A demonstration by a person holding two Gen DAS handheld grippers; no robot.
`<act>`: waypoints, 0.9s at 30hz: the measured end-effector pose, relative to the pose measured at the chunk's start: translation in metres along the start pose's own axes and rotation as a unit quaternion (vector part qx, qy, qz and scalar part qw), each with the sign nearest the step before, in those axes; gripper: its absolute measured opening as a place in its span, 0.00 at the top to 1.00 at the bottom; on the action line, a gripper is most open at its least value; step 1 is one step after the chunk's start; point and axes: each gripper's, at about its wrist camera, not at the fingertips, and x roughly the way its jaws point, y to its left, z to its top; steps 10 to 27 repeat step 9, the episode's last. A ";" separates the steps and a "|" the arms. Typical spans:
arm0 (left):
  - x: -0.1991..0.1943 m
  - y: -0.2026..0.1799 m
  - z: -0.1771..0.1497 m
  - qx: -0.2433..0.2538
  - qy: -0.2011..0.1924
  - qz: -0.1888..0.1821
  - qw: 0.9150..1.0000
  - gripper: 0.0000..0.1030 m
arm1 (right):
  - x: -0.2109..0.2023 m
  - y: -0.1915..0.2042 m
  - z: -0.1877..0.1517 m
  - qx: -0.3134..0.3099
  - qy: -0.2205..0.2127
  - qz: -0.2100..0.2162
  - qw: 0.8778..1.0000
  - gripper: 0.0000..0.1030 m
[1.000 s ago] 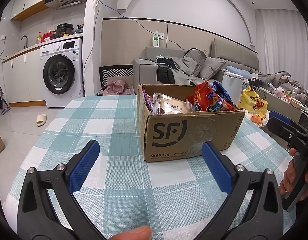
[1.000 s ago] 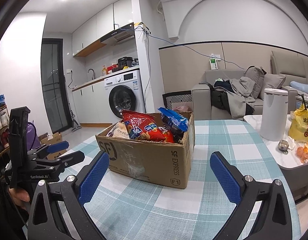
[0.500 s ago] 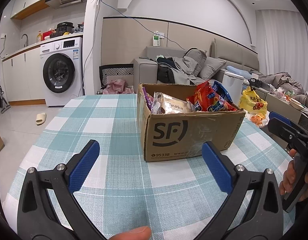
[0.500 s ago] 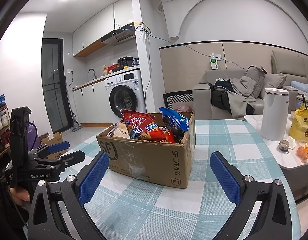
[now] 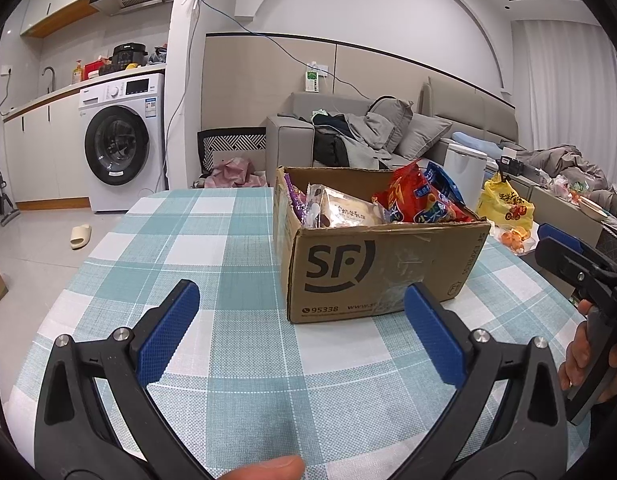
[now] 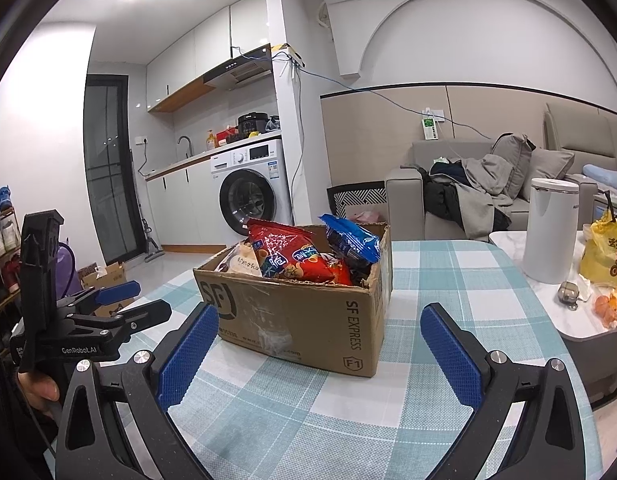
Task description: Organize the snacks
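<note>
Snacks (image 5: pixel 420 204) are all sitting inside the cardboard box (image 5: pixel 380 272), which stands on the checked tablecloth (image 5: pixel 212 248). Using the box as the landmark: a red bag (image 6: pixel 292 256) sticks up highest out of it, a blue bag (image 6: pixel 350 240) leans just beside the red one toward the box's far corner, a pale wrapped pack (image 5: pixel 344 212) lies lower down next to them, and something purple (image 5: pixel 294 196) is tucked against the box's short wall. No loose snacks show on the cloth around the box.

Left gripper (image 5: pixel 300 328) hangs in front of the box's printed long side, jaws spread wide, nothing between them. Right gripper (image 6: pixel 320 344) faces the box's corner from the other side, also spread wide and holding nothing. Neither one touches the box or a bag.

Honestly, which step this is can't be settled from here. Bags heaped in a box fits a box waiting to be sorted out onto the table, and it fits just as well a box that got everything packed into it. So I wouldn't call a move either way.

If a bag does get handled, my guess is the red one is the easy grab since it stands proud of the rim. Those foil bags are puffy and slippery, so pinch near the crimped top edge, and go gently or the chips get crushed.
</note>
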 end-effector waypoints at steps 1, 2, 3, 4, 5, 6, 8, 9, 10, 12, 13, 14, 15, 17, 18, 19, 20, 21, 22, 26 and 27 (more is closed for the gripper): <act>0.000 0.001 0.000 0.001 -0.001 0.000 1.000 0.01 | 0.000 0.000 0.000 0.000 0.000 0.000 1.000 0.00; 0.001 0.000 0.000 0.000 -0.001 0.001 1.000 0.01 | 0.000 0.000 0.000 0.000 0.000 0.000 1.000 0.00; 0.001 0.001 0.000 0.000 -0.001 0.000 1.000 0.01 | 0.000 0.000 0.000 -0.001 0.000 0.000 1.000 0.00; 0.001 0.001 0.000 0.000 0.000 -0.001 1.000 0.01 | 0.000 0.000 0.000 -0.002 0.000 0.000 1.000 0.00; 0.001 0.001 0.000 0.000 -0.001 -0.001 1.000 0.01 | 0.000 0.000 0.000 -0.003 0.000 -0.001 1.000 0.00; 0.001 0.001 0.000 -0.001 -0.001 0.000 1.000 0.01 | 0.000 0.001 0.000 -0.005 0.000 -0.001 1.000 0.00; 0.002 0.001 0.000 -0.002 -0.001 0.001 1.000 0.01 | 0.000 0.002 0.000 -0.008 0.001 -0.002 1.000 0.00; 0.002 0.001 0.000 -0.003 -0.001 0.001 1.000 0.01 | -0.001 0.003 0.000 -0.009 0.000 -0.002 1.000 0.00; 0.002 0.001 0.000 -0.003 -0.001 0.001 1.000 0.01 | -0.001 0.003 0.000 -0.009 0.000 -0.002 1.000 0.00; 0.002 0.001 0.000 -0.003 -0.001 0.001 1.000 0.01 | -0.001 0.003 0.000 -0.009 0.000 -0.002 1.000 0.00; 0.002 0.001 0.000 -0.003 -0.001 0.001 1.000 0.01 | -0.001 0.003 0.000 -0.009 0.000 -0.002 1.000 0.00; 0.002 0.001 0.000 -0.003 -0.001 0.001 1.000 0.01 | -0.001 0.003 0.000 -0.009 0.000 -0.002 1.000 0.00; 0.002 0.001 0.000 -0.003 -0.001 0.001 1.000 0.01 | -0.001 0.003 0.000 -0.009 0.000 -0.002 1.000 0.00; 0.002 0.001 0.000 -0.003 -0.001 0.001 1.000 0.01 | -0.001 0.003 0.000 -0.009 0.000 -0.002 1.000 0.00; 0.002 0.001 0.000 -0.003 -0.001 0.001 1.000 0.01 | -0.001 0.003 0.000 -0.009 0.000 -0.002 1.000 0.00; 0.002 0.001 0.000 -0.003 -0.001 0.001 1.000 0.01 | -0.001 0.003 0.000 -0.009 0.000 -0.002 1.000 0.00; 0.002 0.001 0.000 -0.003 -0.001 0.001 1.000 0.01 | -0.001 0.003 0.000 -0.009 0.000 -0.002 1.000 0.00; 0.002 0.001 0.000 -0.003 -0.001 0.001 1.000 0.01 | -0.001 0.003 0.000 -0.009 0.000 -0.002 1.000 0.00; 0.002 0.001 0.000 -0.003 -0.001 0.001 1.000 0.01 | -0.001 0.003 0.000 -0.009 0.000 -0.002 1.000 0.00; 0.002 0.001 0.000 -0.003 -0.001 0.001 1.000 0.01 | -0.001 0.003 0.000 -0.009 0.000 -0.002 1.000 0.00; 0.002 0.001 0.000 -0.003 -0.001 0.001 1.000 0.01 | -0.001 0.003 0.000 -0.009 0.000 -0.002 1.000 0.00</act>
